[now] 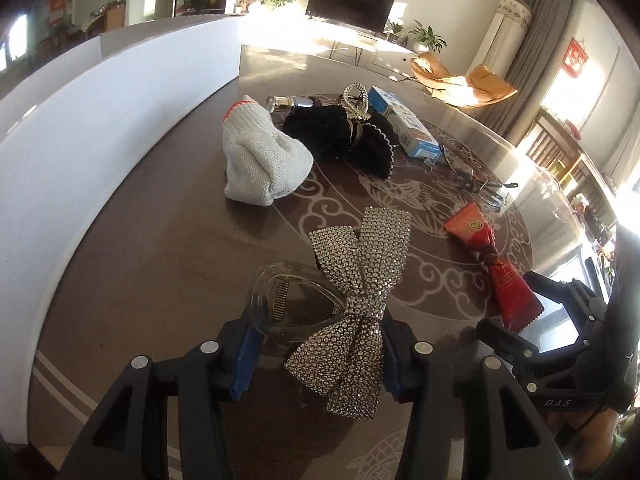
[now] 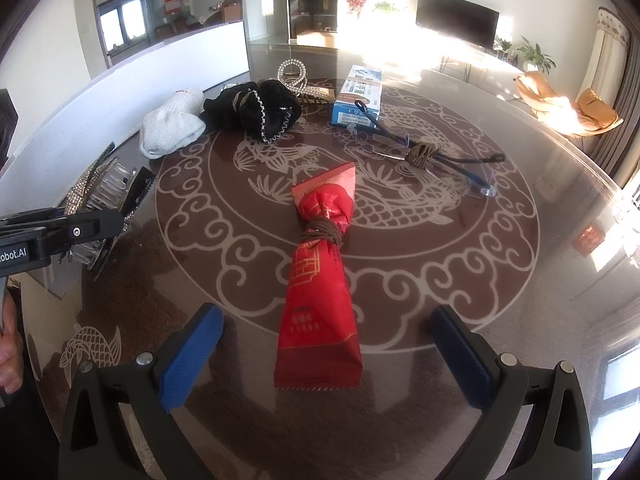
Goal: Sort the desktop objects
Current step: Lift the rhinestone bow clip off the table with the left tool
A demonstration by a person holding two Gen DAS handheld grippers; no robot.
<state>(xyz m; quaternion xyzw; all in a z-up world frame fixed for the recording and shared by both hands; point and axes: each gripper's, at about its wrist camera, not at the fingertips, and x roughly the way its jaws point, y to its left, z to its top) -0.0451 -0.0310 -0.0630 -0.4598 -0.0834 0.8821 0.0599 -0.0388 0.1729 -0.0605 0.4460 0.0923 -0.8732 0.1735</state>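
Observation:
A rhinestone bow hair clip [image 1: 360,276] with a clear claw [image 1: 280,296] sits between the blue pads of my left gripper [image 1: 320,344], which is shut on it. From the right wrist view the clip [image 2: 108,184] hangs above the table's left side in that gripper. A red snack packet [image 2: 320,280] with a brown hair tie [image 2: 322,234] wound around its middle lies flat on the table. My right gripper [image 2: 324,320] stands open astride the packet's near end, pads apart from it.
Farther back lie a white knit glove [image 1: 260,160], a black scrunchie [image 1: 340,136], a pearl clip [image 1: 356,96], a blue box [image 1: 404,124] and glasses [image 2: 440,160]. A white board [image 1: 120,120] walls the left side. The round glass-topped table [image 2: 500,280] ends at right.

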